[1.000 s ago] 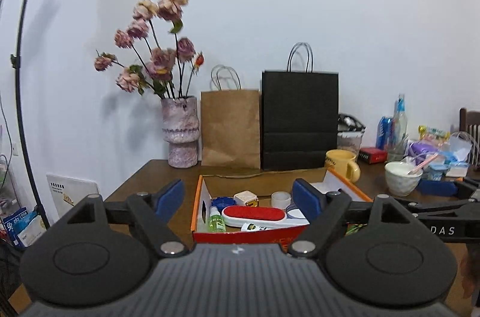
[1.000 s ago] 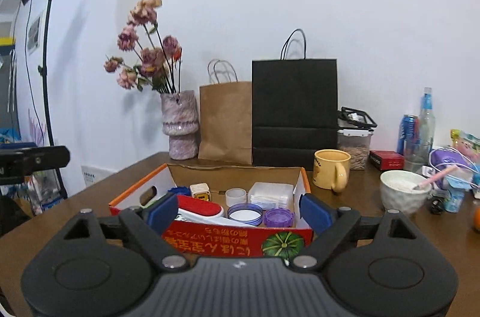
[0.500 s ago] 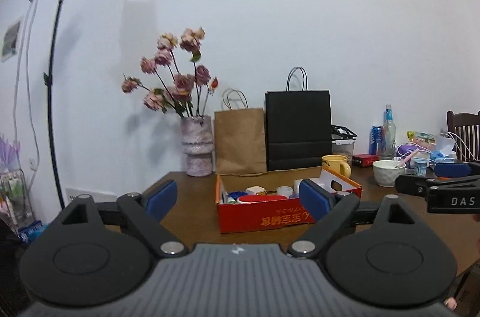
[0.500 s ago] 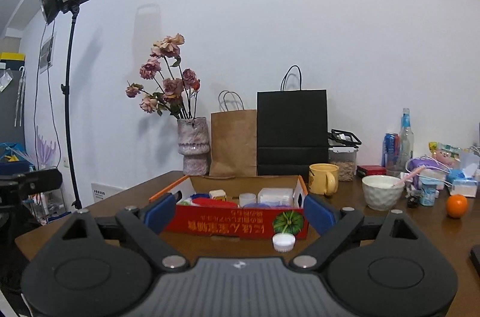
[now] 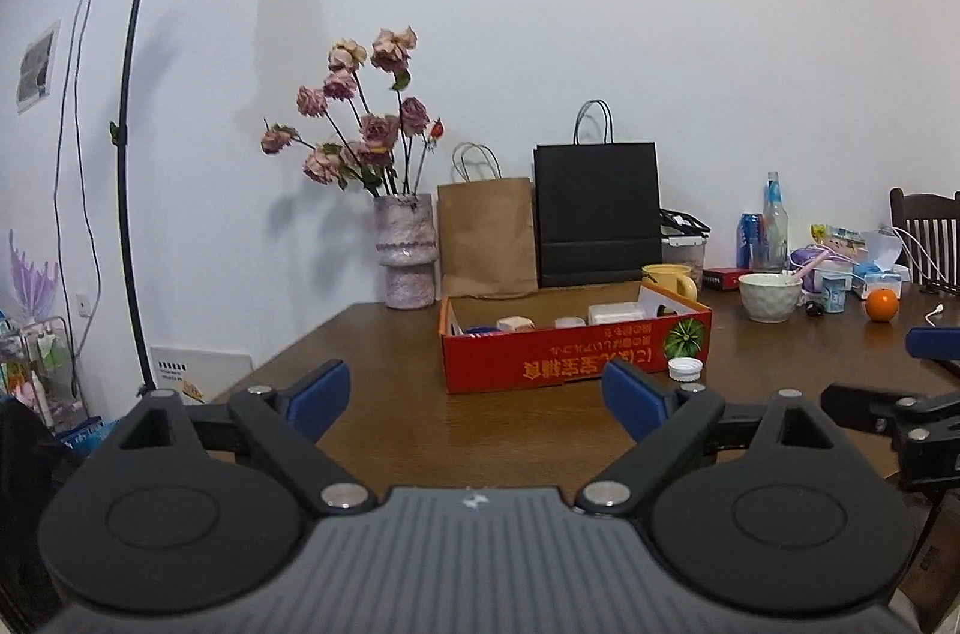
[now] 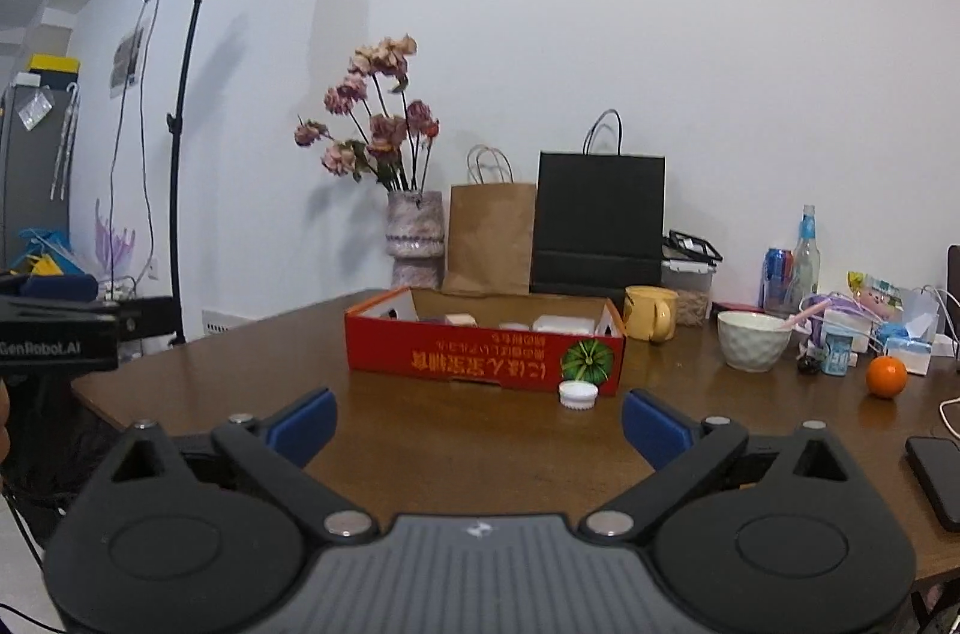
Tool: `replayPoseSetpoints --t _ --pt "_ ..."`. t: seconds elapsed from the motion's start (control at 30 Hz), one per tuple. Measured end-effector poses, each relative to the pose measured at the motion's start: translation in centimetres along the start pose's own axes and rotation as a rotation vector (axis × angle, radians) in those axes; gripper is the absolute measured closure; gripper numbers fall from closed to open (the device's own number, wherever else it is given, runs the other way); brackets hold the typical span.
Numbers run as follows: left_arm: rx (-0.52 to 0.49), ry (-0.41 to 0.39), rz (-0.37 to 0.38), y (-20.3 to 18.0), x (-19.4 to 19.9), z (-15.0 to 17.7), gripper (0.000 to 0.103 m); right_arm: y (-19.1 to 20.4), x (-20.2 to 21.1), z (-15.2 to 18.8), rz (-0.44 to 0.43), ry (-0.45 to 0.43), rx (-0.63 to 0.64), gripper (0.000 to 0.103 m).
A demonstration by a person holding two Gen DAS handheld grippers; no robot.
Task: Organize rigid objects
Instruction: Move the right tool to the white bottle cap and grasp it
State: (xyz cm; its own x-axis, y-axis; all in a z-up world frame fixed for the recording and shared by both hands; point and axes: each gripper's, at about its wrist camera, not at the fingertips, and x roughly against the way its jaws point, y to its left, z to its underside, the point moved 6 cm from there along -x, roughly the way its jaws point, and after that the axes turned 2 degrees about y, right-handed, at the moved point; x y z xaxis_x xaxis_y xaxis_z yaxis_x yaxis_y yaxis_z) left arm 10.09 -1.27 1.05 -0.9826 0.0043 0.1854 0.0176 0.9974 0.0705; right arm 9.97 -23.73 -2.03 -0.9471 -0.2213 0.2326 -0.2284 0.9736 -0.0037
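Observation:
A red cardboard box (image 5: pixel 576 352) (image 6: pixel 486 355) sits mid-table and holds several small items: a cream cube, white lids and a clear container. A white bottle cap (image 5: pixel 685 368) (image 6: pixel 578 394) lies on the table just in front of the box's right corner. My left gripper (image 5: pixel 477 397) is open and empty, well back from the box. My right gripper (image 6: pixel 477 424) is open and empty, also held back over the near table edge. The right gripper also shows at the right in the left wrist view (image 5: pixel 900 394).
On the wooden table (image 6: pixel 450 430): a vase of dried roses (image 6: pixel 414 238), brown bag (image 6: pixel 492 238) and black bag (image 6: pixel 597 220), yellow mug (image 6: pixel 649 313), white bowl (image 6: pixel 754 340), orange (image 6: pixel 886 376), bottles and clutter at right, a phone (image 6: pixel 936 472). A light stand (image 6: pixel 180 154) stands left.
Both grippers have pulled back and away from the box, which now looks smaller and farther. The white cap in front of the box has come into view. Both stay open.

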Motion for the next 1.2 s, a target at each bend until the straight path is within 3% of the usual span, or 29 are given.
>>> replayPoseSetpoints --t 0.37,0.87,1.2 --pt "-0.01 0.106 0.01 -1.2 -4.7 1.9 0.008 -2.0 -4.5 2.2 0.015 0.098 -0.071 0.002" --pt "0.022 0.3 0.075 -3.7 -18.4 2.4 0.01 -6.5 -17.8 0.0 0.007 0.226 -0.085 0.004" --pt "0.089 0.432 0.16 -5.5 -29.0 2.4 0.029 -9.6 -29.3 -0.9 0.011 0.362 -0.079 0.012"
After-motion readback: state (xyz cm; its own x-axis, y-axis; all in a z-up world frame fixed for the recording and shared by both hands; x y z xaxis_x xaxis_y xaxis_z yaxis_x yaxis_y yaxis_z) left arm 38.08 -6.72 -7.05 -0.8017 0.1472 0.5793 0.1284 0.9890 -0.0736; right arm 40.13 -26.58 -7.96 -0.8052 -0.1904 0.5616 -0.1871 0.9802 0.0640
